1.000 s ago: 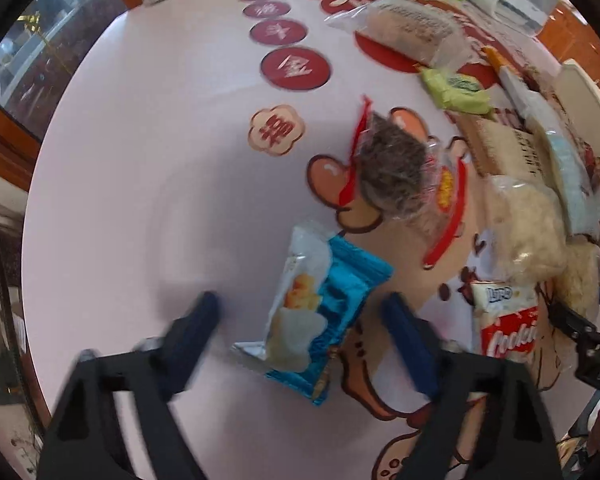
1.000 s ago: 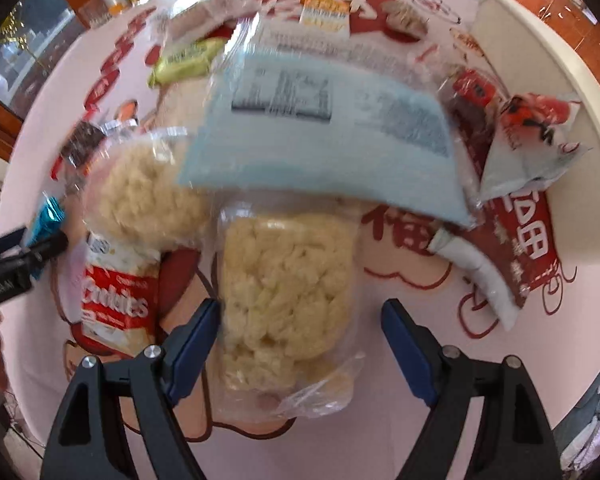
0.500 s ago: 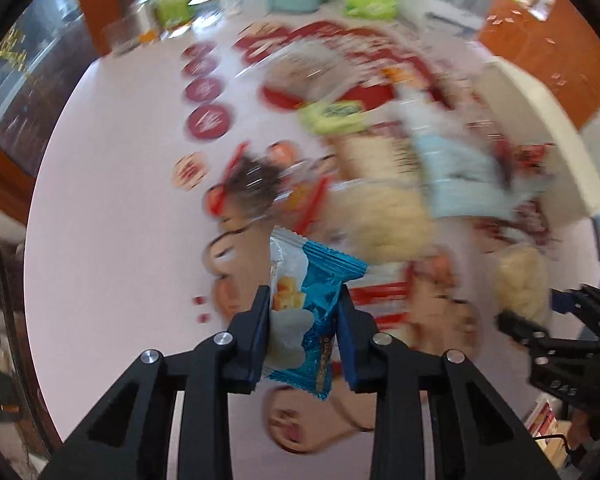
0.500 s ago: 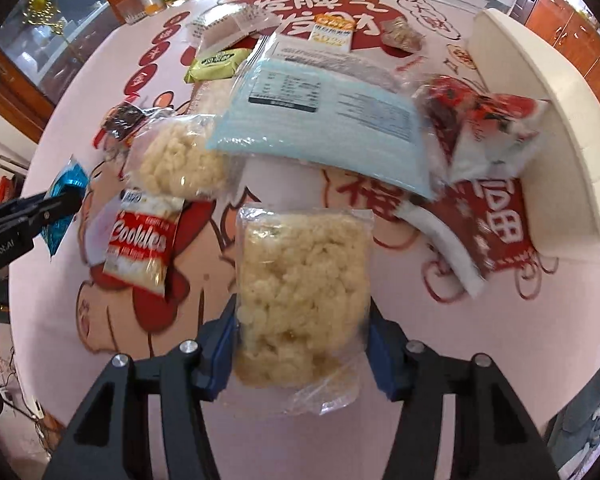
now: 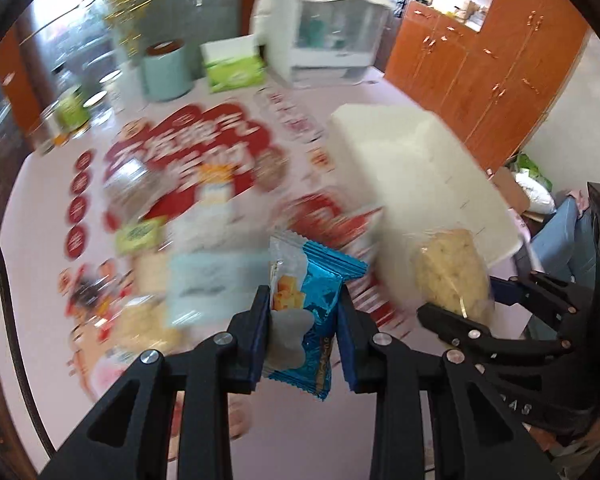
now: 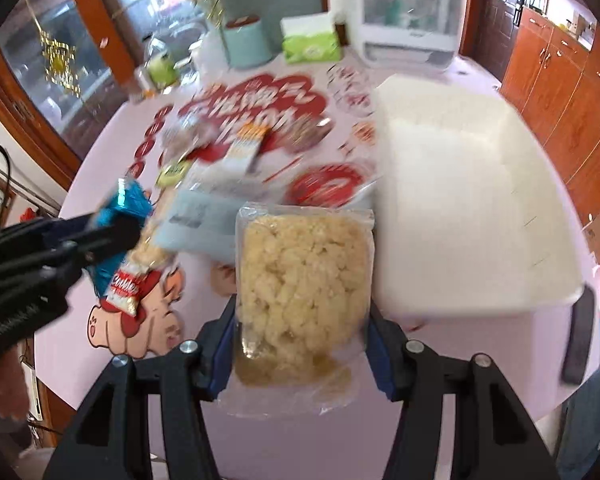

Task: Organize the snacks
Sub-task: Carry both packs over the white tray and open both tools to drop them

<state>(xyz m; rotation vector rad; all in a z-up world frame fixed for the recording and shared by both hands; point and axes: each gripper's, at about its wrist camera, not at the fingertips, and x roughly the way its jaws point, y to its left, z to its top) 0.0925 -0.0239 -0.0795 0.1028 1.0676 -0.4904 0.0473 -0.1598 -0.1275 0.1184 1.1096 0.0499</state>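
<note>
My left gripper (image 5: 303,304) is shut on a blue and white snack packet (image 5: 320,280), held upright above the table. My right gripper (image 6: 300,320) is shut on a clear bag of pale puffed rice pieces (image 6: 304,272), also lifted off the table. In the left wrist view the right gripper (image 5: 456,300) and its bag (image 5: 448,272) hang just to the right, in front of the white bin (image 5: 412,168). The right wrist view shows the left gripper (image 6: 112,228) with the blue packet (image 6: 126,200) at the left. The white bin (image 6: 460,200) lies right of the bag; its inside looks bare.
Several snack packs lie on the pink round table: a red cookies pack (image 6: 124,284), a light blue pack (image 6: 196,216), a green packet (image 6: 172,172). At the back stand a teal canister (image 6: 246,42), a tissue box (image 6: 310,42) and a white appliance (image 6: 404,16). A dark flat object (image 6: 578,336) lies near the front right edge.
Both grippers closed on their packs, the left on the blue packet and the right on the puffed rice bag. Both lifted them off the table and swung toward the white bin.
</note>
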